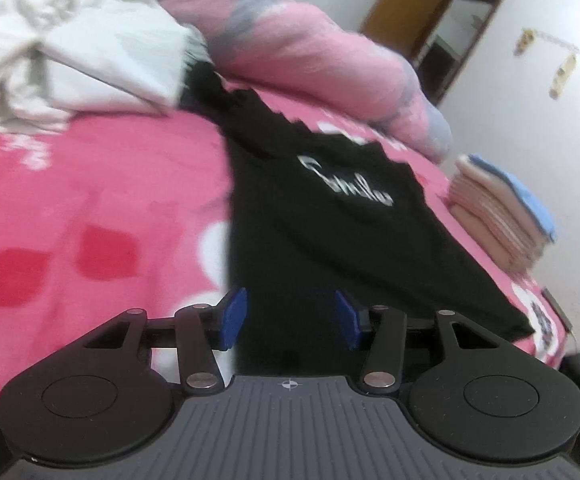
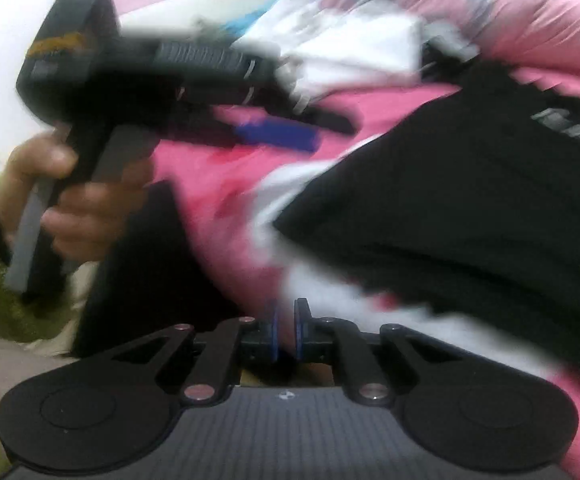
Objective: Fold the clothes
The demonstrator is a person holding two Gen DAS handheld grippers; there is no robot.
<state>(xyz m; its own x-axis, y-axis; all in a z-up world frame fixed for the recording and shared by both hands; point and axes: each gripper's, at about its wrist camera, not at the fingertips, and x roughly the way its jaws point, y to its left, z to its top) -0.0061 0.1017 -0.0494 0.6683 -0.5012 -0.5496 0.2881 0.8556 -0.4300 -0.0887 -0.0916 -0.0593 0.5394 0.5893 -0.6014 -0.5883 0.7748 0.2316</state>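
The black shirt (image 1: 330,216) lies partly folded on the pink bed (image 1: 89,200), running from the left tool (image 1: 290,316) toward 1 o'clock; to fold it well, I would pinch a hem corner cleanly and lay it over flat, without dragging. The left tool, half open and holding nothing, tilts down over the shirt's near edge. The right tool (image 2: 285,330), almost fully closed and seemingly empty, points down at the bed with the shirt (image 2: 470,208) at its 2 o'clock.
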